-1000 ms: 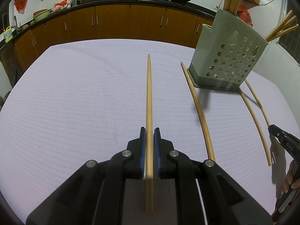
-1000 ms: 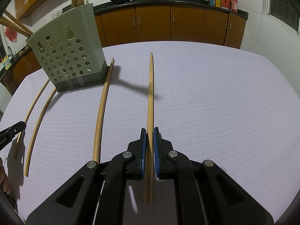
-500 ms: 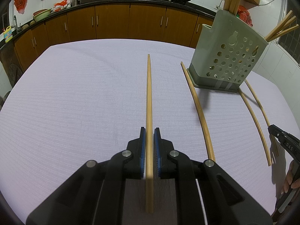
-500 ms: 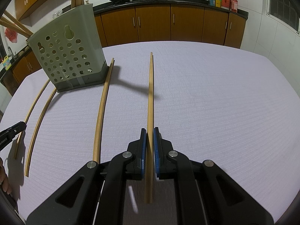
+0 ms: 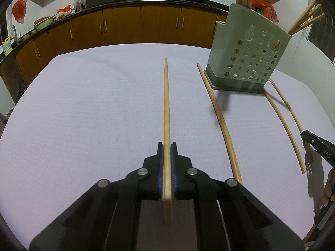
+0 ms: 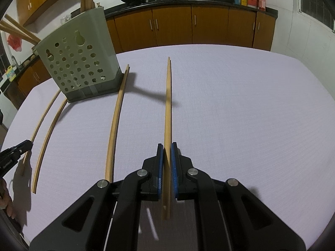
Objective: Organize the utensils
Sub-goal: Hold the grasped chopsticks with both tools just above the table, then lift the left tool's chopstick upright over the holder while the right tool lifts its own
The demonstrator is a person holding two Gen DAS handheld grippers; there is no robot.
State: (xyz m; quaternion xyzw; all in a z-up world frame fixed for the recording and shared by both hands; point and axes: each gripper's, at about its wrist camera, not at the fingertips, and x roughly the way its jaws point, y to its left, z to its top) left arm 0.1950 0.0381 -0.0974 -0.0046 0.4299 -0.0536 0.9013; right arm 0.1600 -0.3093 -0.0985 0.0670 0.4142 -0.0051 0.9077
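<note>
My left gripper [image 5: 166,144] is shut on the near part of a long wooden chopstick [image 5: 166,104] that points straight ahead over the lilac tablecloth. My right gripper [image 6: 166,144] is shut the same way on another chopstick [image 6: 168,104]. Two loose chopsticks lie between them: one [image 5: 219,121] left of the holder and one [image 5: 282,125] right of it. The green perforated utensil holder [image 5: 249,60] stands upright at the far side with several chopsticks sticking out of its top. The right gripper's tip [image 5: 304,133] shows at the left view's right edge.
The cloth-covered table [image 6: 251,115] stretches wide on both outer sides. Brown kitchen cabinets [image 5: 125,27] and a dark counter with two woks run behind it. A person's fingers [image 5: 326,192] show at the right edge of the left wrist view.
</note>
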